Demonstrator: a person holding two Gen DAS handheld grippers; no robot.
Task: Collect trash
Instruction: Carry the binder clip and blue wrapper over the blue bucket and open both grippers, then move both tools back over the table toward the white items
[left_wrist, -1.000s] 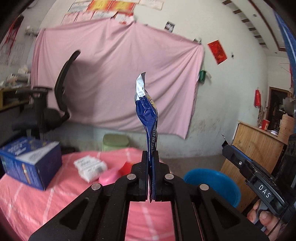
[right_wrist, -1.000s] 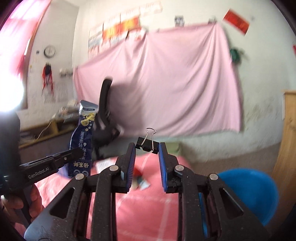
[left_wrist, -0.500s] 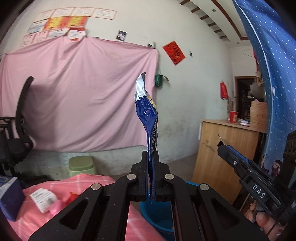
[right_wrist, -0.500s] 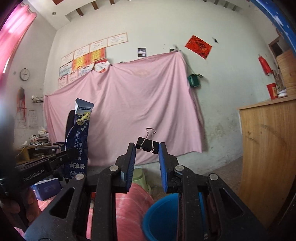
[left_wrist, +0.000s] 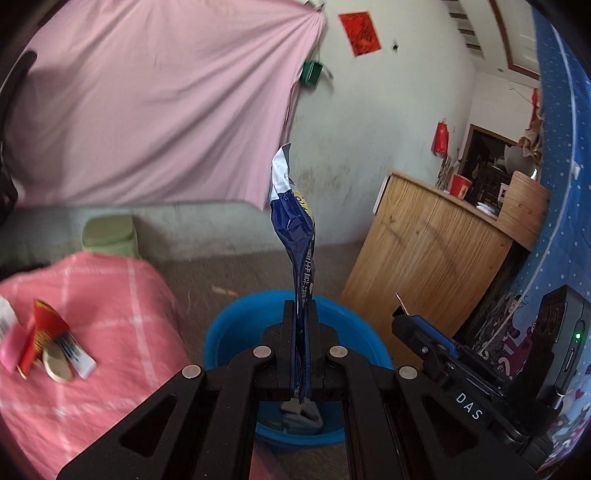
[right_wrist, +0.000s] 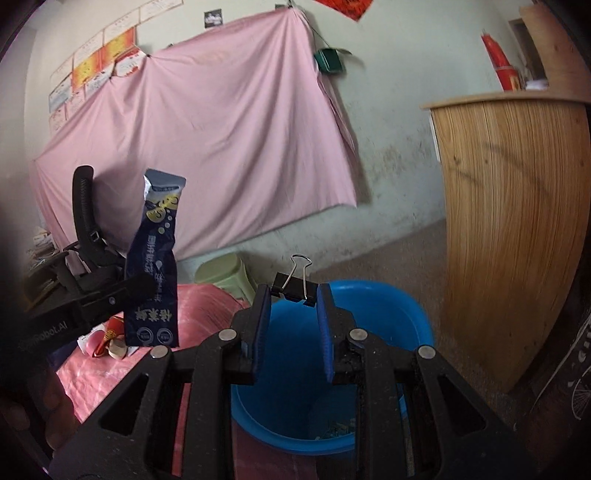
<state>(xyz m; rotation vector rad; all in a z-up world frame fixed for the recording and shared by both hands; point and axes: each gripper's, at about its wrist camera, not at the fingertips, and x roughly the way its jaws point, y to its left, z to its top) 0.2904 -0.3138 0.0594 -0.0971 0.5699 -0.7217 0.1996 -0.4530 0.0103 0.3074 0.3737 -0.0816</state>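
Blue bucket (left_wrist: 236, 332), lower centre of both views, on the floor beside a pink checked cloth (left_wrist: 110, 295).
Left gripper (left_wrist: 302, 314): jaws together, clamped on a dark blue wrapper (left_wrist: 295, 229), which stands upright above the bucket's rim in the left view; seen edge-on there, face-on at left in the right view (right_wrist: 155, 280), with yellow print near its top.
Right gripper (right_wrist: 293, 306): blue pads apart, clamped on a black binder clip (right_wrist: 293, 290) at the fingertips, over the bucket's far rim. The left view shows only this gripper's side at lower right; the clip is hidden there.
Scraps (left_wrist: 48, 343) on the cloth, left edge: red wrapper, pink piece, small white packet.
Bucket contents: grey scraps in the left view, small bits in the right.
Wooden counter (right_wrist: 517, 221) at right.
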